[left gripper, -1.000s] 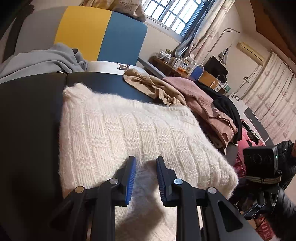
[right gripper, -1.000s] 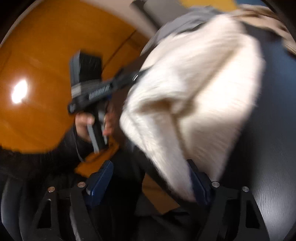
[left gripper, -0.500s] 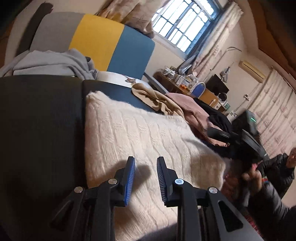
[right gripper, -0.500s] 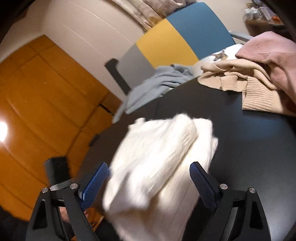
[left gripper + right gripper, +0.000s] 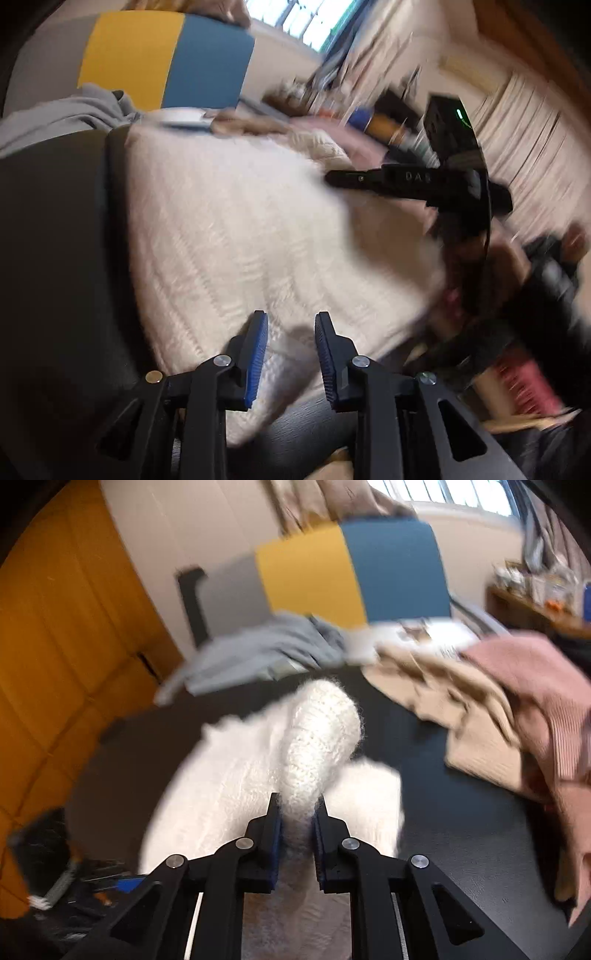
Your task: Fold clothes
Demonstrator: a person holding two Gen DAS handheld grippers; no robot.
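A white knitted sweater (image 5: 236, 229) lies folded on the dark table (image 5: 55, 229). My left gripper (image 5: 290, 325) hovers over its near edge with the jaws a little apart and nothing between them. My right gripper (image 5: 297, 808) is shut on a raised fold of the same sweater (image 5: 317, 731), lifted above the rest of it. The right gripper also shows in the left wrist view (image 5: 417, 181), over the sweater's far right side. Both views are blurred by motion.
A beige sweater (image 5: 454, 701) and a pink one (image 5: 535, 686) are piled at the table's far right. A grey garment (image 5: 266, 650) lies on the grey, yellow and blue chair (image 5: 351, 576) behind the table. An orange wooden wall (image 5: 55, 627) is on the left.
My right gripper went from wide open to shut on a fold of the white sweater and moved over it. My left gripper stayed at the near edge, slightly open.
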